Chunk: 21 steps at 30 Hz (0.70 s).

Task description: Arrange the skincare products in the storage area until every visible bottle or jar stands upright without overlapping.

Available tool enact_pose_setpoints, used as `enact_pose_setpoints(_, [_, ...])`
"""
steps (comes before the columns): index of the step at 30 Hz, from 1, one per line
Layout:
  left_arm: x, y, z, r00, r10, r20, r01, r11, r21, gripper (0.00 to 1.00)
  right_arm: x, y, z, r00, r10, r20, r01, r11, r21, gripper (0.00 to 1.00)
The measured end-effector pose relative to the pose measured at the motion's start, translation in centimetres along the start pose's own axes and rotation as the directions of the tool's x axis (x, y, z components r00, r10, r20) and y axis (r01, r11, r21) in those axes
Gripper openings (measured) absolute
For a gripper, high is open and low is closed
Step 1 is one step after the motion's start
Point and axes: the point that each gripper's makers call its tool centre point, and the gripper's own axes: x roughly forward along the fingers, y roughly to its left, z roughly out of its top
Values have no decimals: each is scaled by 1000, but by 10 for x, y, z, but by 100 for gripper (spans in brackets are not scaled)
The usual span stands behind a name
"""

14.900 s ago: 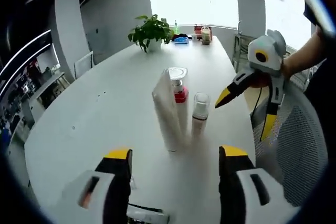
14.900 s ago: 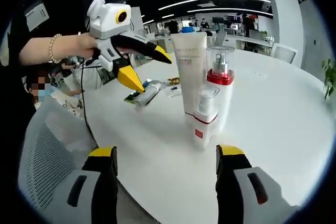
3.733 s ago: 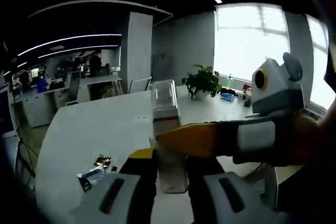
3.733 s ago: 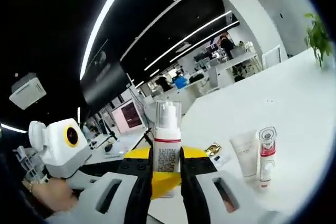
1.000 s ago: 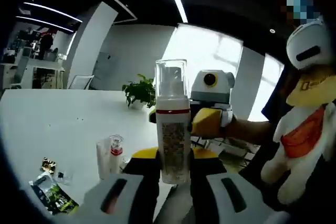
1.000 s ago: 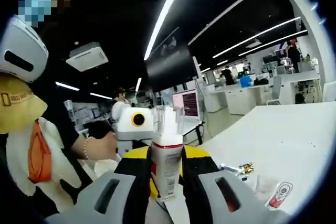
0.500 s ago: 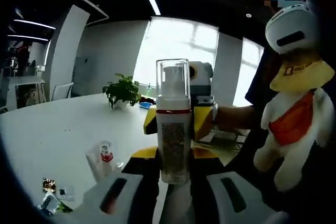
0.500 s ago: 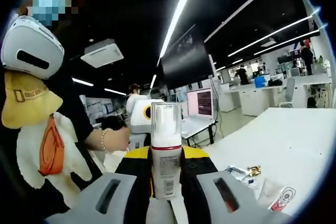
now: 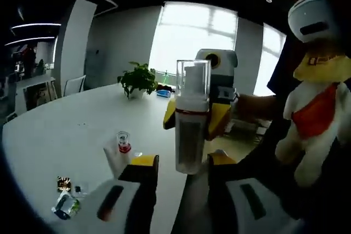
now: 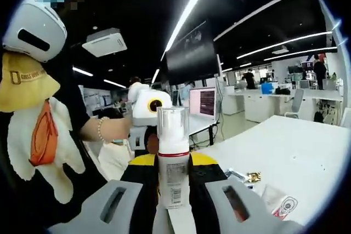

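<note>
— One counter [image 9: 55, 130], white and rounded. What stands on it, largest first?

— Item one: a potted plant [image 9: 137, 80], at the far edge, well beyond the fingers and to their left in the left gripper view.

— And the grippers?

— Item two: the right gripper [image 10: 173, 160]. Its fingers are pressed in on the lower body of a pump bottle [image 10: 173, 157], which rises upright from between them. In the left gripper view the same gripper [image 9: 194, 120] faces the camera, with a yellow finger on either side of the bottle [image 9: 192, 119].

— Item three?

— The left gripper [image 9: 182, 161]. Its fingers are spread. The bottle's base hangs between and just above the tips, with a clear gap on the left-hand finger. I cannot tell whether the other finger touches it.

— Describe the bottle.

— White, red band at the shoulder, clear cap over the pump. It is held in the air, off the counter.

— Smaller lots?

— A white tube [image 9: 112, 154] and a small red-collared bottle [image 9: 123, 143], just beside each other on the counter, left of the left fingers. Nearer the camera lie a few loose sachets [image 9: 66, 204].
</note>
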Motion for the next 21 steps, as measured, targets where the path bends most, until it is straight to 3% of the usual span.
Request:
enact_pose_setpoints(13, [-24, 4, 15, 1000, 0, -20, 2, 997, 77, 42, 1, -1, -17, 997, 2, -71, -8, 997, -72, 20])
enact_pose_setpoints(21, [-23, -3, 27, 999, -5, -36, 11, 989, 147, 42, 4, 1, -33, 991, 14, -130, -32, 990, -136, 20])
